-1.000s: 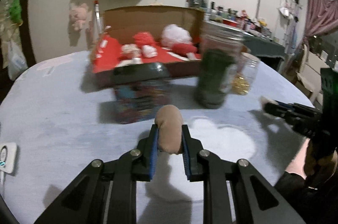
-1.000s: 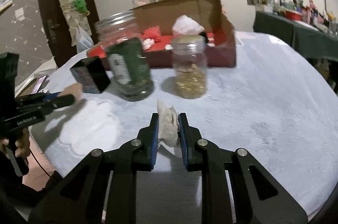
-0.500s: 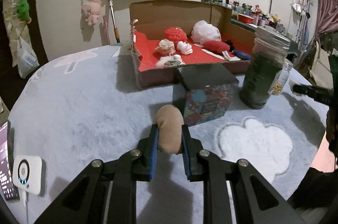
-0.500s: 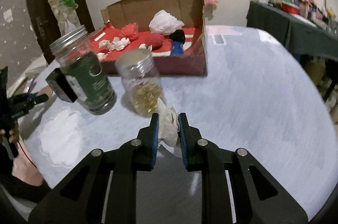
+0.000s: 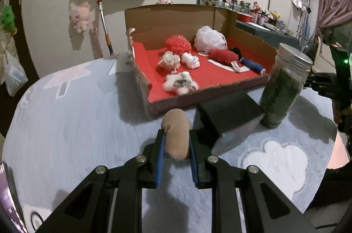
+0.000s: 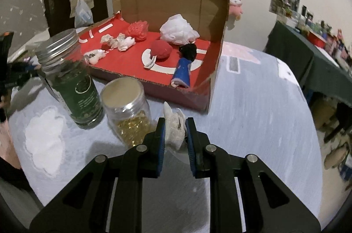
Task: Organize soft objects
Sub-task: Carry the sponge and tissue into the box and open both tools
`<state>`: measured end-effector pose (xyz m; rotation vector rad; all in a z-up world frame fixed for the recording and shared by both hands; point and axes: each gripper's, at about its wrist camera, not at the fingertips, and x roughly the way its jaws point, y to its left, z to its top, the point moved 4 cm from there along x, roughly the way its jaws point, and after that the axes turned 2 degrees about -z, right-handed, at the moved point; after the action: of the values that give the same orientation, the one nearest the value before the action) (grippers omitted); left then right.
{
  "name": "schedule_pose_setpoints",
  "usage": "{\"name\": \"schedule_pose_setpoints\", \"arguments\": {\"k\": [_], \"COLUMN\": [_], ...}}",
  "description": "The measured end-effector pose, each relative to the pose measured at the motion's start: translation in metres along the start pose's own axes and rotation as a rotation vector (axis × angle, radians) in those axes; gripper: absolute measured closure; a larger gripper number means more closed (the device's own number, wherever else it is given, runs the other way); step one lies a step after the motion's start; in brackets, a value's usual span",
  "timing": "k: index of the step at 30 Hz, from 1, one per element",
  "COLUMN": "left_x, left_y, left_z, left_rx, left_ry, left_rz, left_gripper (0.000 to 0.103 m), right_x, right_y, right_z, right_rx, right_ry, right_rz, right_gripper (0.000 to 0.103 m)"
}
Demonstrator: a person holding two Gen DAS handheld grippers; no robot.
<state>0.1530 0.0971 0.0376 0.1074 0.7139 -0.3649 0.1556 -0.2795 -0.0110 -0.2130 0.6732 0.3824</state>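
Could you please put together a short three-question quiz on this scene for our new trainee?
1. True or false: the left gripper is shut on a tan soft piece.
2. What does the right gripper hold? A) a white mesh cloth B) a blue doll C) a red ball
3. What colour is the floor of the cardboard box behind the two jars?

Key:
1. True.
2. A, the white mesh cloth.
3. Red; several soft things already lie inside, among them a white bundle.
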Motion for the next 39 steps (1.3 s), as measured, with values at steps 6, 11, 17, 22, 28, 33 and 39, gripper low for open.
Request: {"name": "schedule_pose_setpoints", "arguments": {"k": [6,11,17,22,28,33,39], "left_x": [-0.001,0.001,0.018,0.045,0.095,0.13,0.155], "left_y": [0.004,-0.001,-0.016,-0.037,-0.063,-0.075,-0.082], "left_z": [0.025,0.046,0.083,0.11,0.129,0.133,0.136], "left_rx": [0.049,0.081,0.089,0.1,0.107,0.129,0.138], "left_ry": [-0.006,-0.006,0.015,0.088,0.24,0.341,0.411], "left_rz": [-0.013,-0.047,-0.131,-0.165,-0.204,-0.215,-0.21], "left_gripper": [0.082,0.082,0.082,0.082,0.08,0.08,0.076], "right_x": [0.002,0.002,0.01,0.04,0.086,0.121,0.145], "right_y": [0.0,-0.002,0.0,0.007,0.019,0.025,0.031], "right_z": [0.015,0.033,0.064,0.09,0.109,0.116,0.115], "right_rx": [-0.035,-0.043,-0.035,0.019,0.059,0.055,0.029], "right_ry": [0.0,-0.014,-0.009,0.077,0.247,0.365,0.468], "right_rz": [0.025,0.046,0.11,0.213,0.279,0.248,0.233], "right_gripper": [0.086,0.086,0.086,0.086,0.086,0.085,0.085]}}
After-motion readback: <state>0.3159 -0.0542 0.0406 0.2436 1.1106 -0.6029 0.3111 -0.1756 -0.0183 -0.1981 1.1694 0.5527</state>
